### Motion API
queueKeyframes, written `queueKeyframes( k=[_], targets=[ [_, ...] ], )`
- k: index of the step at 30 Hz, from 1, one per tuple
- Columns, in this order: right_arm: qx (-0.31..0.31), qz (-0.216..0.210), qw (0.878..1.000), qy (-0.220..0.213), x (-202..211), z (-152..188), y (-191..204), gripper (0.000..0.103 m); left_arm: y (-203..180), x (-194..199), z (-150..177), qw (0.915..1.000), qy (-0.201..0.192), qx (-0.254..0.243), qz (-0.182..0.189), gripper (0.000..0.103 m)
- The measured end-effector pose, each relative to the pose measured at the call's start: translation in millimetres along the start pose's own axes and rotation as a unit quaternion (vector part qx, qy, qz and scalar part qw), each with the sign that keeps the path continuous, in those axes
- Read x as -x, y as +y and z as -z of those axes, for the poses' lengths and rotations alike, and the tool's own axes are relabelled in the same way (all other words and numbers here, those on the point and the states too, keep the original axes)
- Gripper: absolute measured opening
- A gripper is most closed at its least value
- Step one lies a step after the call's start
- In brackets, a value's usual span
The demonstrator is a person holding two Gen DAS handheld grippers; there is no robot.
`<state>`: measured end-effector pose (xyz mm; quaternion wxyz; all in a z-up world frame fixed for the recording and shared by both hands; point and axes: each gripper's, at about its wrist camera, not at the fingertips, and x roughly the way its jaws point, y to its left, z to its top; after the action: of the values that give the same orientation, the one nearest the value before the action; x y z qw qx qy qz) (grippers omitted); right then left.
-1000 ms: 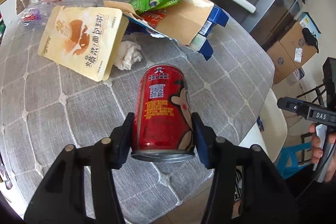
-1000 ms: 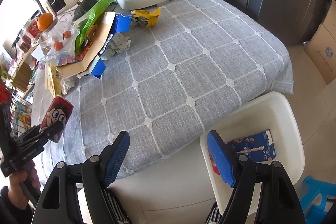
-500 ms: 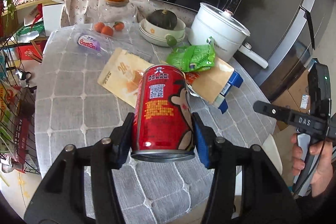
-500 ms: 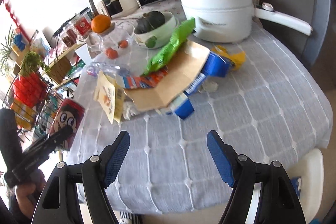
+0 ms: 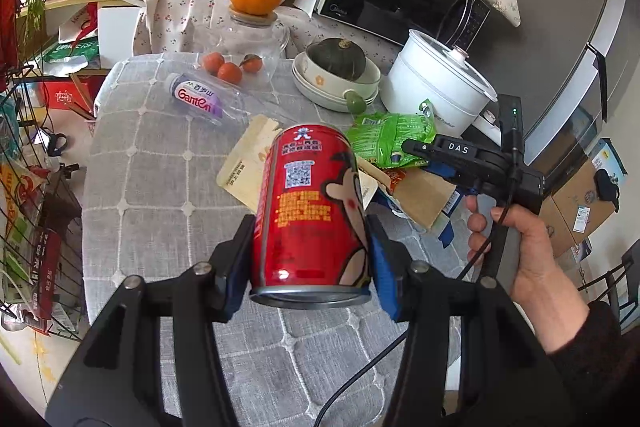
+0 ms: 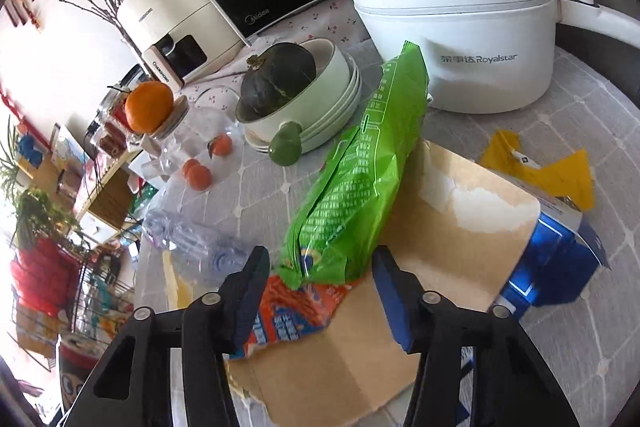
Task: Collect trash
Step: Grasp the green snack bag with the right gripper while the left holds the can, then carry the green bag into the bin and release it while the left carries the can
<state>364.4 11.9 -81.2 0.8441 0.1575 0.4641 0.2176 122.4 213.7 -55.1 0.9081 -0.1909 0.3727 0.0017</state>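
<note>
A red drink can (image 5: 312, 195) stands upright between the blue pads of my left gripper (image 5: 310, 263), which is shut on it above the near side of the grey checked table (image 5: 160, 187). My right gripper (image 6: 320, 267) is low over the trash pile. Its jaws are closing, with the near end of a green snack bag (image 6: 352, 187) between them; the pads stand just off the bag. The bag lies on a torn brown cardboard piece (image 6: 460, 227). An orange-and-blue wrapper (image 6: 296, 315) lies under the bag's end. In the left wrist view a hand (image 5: 532, 251) holds that right gripper at the green bag (image 5: 388, 139).
More litter lies around: a blue carton (image 6: 552, 267), a yellow wrapper (image 6: 540, 171), a crushed clear bottle (image 5: 196, 99) and a yellow pouch (image 5: 248, 163). Behind stand a white pot (image 6: 460, 27), stacked bowls (image 6: 328, 95) holding a squash, small tangerines (image 5: 228, 69) and a wire rack (image 5: 36, 227) at the left.
My right gripper swung from beside the table's edge in over the table to the green bag, and its jaws narrowed. My left gripper drew back and rose, still holding the can.
</note>
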Motion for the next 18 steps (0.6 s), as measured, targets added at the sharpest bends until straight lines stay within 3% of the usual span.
queueKeyframes(
  k=[2, 3, 9, 18],
  targets=[
    [0.003, 0.015, 1.0, 0.004, -9, -4, 2, 0.024, 4, -1, 0, 1.0, 0.001, 0.007, -0.001, 0.054],
    [0.003, 0.021, 1.0, 0.004, -12, -6, 2, 0.021, 5, 0, 0, 1.0, 0.002, 0.009, -0.001, 0.054],
    [0.029, 0.02, 0.999, -0.042, 26, -6, 15, 0.015, 4, 6, 3, 0.9998, -0.001, 0.019, 0.01, 0.054],
    [0.073, -0.006, 0.992, -0.099, 146, 4, 26, 0.015, -21, 23, 8, 0.9989, -0.01, 0.015, 0.042, 0.054]
  ],
)
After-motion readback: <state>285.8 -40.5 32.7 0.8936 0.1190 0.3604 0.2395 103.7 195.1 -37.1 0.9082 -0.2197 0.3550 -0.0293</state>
